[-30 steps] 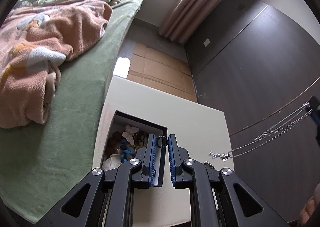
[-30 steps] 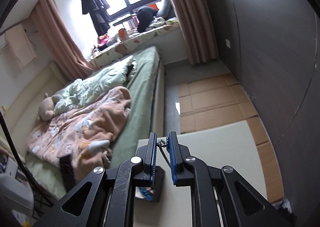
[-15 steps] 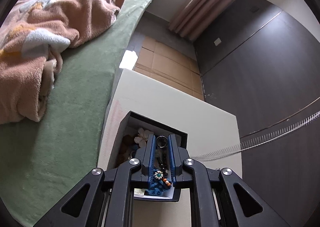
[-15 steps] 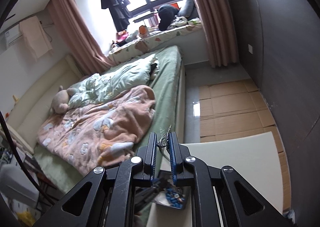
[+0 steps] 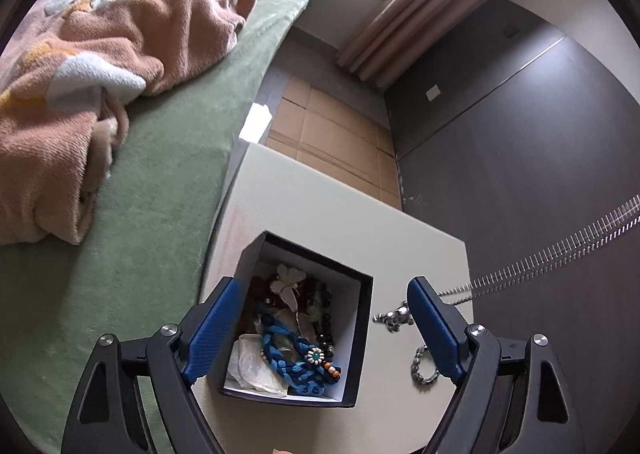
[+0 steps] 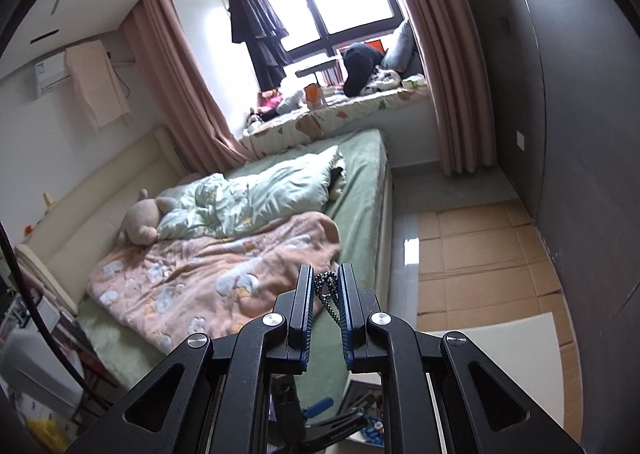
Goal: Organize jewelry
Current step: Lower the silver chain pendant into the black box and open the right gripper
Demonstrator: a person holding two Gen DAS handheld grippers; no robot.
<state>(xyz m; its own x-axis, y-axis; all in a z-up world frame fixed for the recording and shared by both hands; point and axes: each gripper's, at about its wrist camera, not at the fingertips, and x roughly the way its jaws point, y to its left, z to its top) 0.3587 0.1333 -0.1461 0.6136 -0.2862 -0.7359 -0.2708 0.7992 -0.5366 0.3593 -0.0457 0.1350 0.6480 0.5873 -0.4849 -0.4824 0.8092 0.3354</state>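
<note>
Left wrist view: left gripper (image 5: 322, 324) spread wide, gripping nothing, hovering over open black jewelry box (image 5: 362, 338) on white table (image 5: 320, 210), blue braided bracelet (image 5: 296, 352) and flower piece (image 5: 290, 278) inside; silver chain (image 5: 540, 264) stretching in from the right, pendant (image 5: 394, 316) hanging right of box, beaded chain (image 5: 422, 368) lying near it. Right wrist view: right gripper (image 6: 325, 292) pinched tight on chain loop (image 6: 326, 286), raised before green bed (image 6: 360, 214) and pink blanket (image 6: 208, 274).

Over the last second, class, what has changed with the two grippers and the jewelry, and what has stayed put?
The left gripper moved over the black box and opened, letting go of the small ring it held; the ring is no longer visible. The right gripper rose, still shut on the chain necklace, pendant dangling. The box stayed put on the table.
</note>
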